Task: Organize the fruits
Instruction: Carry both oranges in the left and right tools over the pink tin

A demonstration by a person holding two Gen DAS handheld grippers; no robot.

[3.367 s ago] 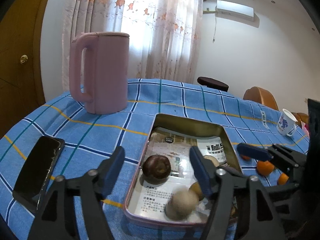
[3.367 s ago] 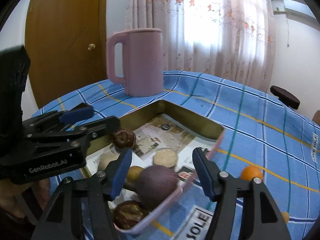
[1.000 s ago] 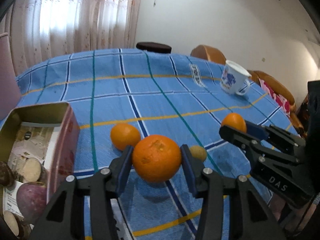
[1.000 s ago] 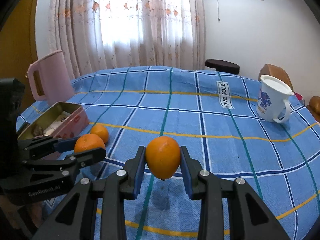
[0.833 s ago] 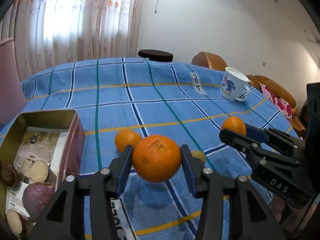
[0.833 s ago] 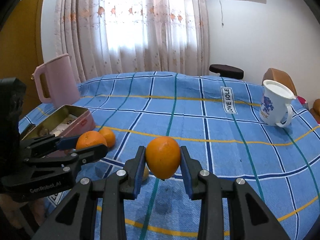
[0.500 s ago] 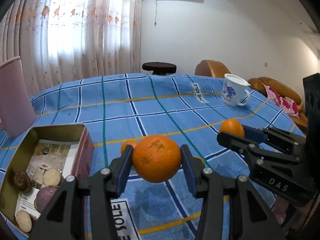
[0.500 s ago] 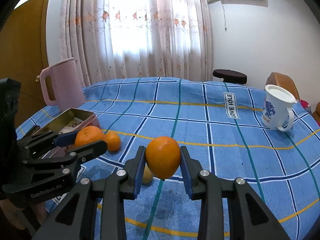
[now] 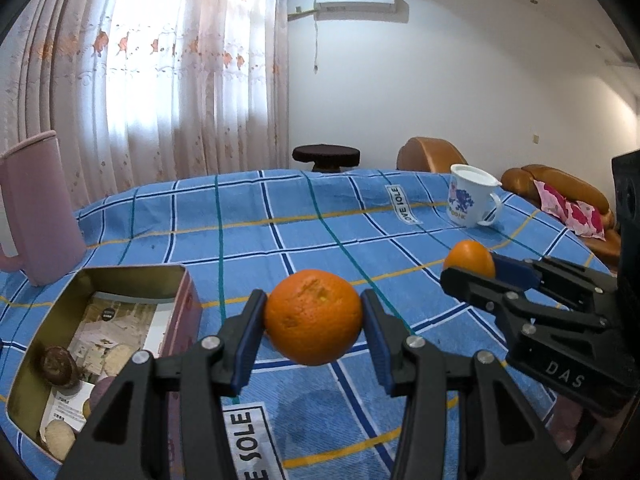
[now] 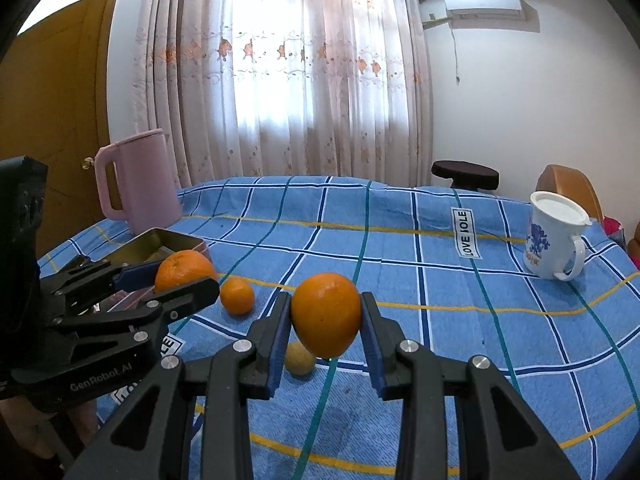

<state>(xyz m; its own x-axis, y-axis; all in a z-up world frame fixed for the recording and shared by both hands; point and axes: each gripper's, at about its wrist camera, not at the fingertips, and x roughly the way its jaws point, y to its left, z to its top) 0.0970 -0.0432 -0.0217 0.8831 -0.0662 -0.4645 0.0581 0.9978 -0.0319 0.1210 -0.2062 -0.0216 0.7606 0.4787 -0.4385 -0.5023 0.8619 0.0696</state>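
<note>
Each orange looks firm, light and round enough to roll, so the left gripper (image 9: pixel 314 320) pinches the big orange (image 9: pixel 313 316) across its widest part between the jaws, as the right gripper (image 10: pixel 325 320) does the small orange (image 10: pixel 326 314).

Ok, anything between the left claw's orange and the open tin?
Nothing visible. The left claw holds its orange above the cloth, and the tin sits just beside it, top open. Fruits already lie inside, leaving bare paper toward the far end.

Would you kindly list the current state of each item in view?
Left gripper: shut on large orange, lifted.
Right gripper: shut on oval orange, lifted.
Small orange: resting on tablecloth.
Tin: open, fruit inside.
Mug: upright, lidded.
Pink jug: upright.
</note>
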